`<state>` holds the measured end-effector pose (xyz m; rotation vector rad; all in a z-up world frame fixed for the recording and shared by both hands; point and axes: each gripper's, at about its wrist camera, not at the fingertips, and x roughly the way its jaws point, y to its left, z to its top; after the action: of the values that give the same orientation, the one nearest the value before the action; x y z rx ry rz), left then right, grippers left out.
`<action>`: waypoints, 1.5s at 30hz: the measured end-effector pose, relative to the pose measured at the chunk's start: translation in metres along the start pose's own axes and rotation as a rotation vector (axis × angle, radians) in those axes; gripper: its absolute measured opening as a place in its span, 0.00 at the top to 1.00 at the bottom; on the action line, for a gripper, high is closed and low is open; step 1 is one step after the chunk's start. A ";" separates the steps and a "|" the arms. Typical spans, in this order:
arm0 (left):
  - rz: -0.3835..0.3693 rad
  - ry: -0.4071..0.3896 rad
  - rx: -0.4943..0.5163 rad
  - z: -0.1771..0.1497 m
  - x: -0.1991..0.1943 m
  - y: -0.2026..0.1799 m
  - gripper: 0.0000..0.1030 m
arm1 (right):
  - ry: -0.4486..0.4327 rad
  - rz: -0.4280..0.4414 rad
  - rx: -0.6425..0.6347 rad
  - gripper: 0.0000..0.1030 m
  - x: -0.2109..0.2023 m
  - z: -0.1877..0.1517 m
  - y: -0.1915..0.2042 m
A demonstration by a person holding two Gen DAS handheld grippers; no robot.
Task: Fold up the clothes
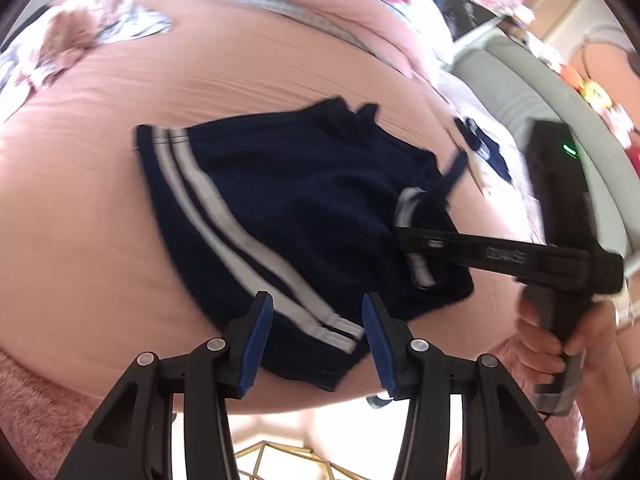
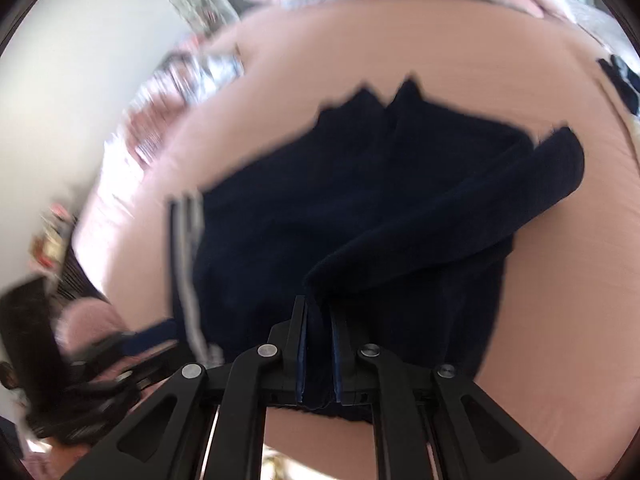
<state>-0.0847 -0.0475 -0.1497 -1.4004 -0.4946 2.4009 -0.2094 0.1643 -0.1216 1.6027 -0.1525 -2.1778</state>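
Observation:
Navy shorts [image 1: 304,216] with white side stripes lie on a pink bed sheet [image 1: 100,200]. My left gripper [image 1: 318,344] hovers open over the near striped hem, its blue pads [image 1: 256,344] apart and holding nothing. In the left wrist view my right gripper [image 1: 400,228] reaches in from the right and pinches the shorts' far striped edge. The right wrist view shows that right gripper [image 2: 318,344] shut on a raised fold of the navy shorts [image 2: 360,220], with the cloth bunched between its pads [image 2: 301,352]. The left gripper [image 2: 120,364] appears blurred at the lower left.
A rumpled pink and grey blanket [image 1: 320,4] lies along the far side of the bed. Patterned clothes [image 1: 64,40] are heaped at the far left. Another dark and white garment [image 1: 488,152] lies to the right. A person's hand [image 1: 560,344] grips the right handle.

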 end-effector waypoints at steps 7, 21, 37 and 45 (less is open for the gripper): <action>-0.110 0.047 0.115 0.028 0.030 -0.036 0.58 | -0.114 0.233 0.182 0.68 -0.059 -0.014 -0.034; -0.225 0.158 0.041 0.044 0.080 -0.057 0.60 | -0.122 -0.024 0.259 0.65 -0.063 -0.087 -0.103; -0.148 0.081 -0.129 0.054 0.040 -0.024 0.94 | -0.161 0.010 0.200 0.65 -0.066 -0.069 -0.068; -0.128 0.061 -0.285 0.016 0.020 0.015 0.94 | -0.073 0.006 0.013 0.65 -0.027 -0.051 -0.013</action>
<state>-0.1096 -0.0542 -0.1646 -1.4991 -0.9104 2.2451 -0.1591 0.1954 -0.1193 1.5283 -0.1933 -2.2369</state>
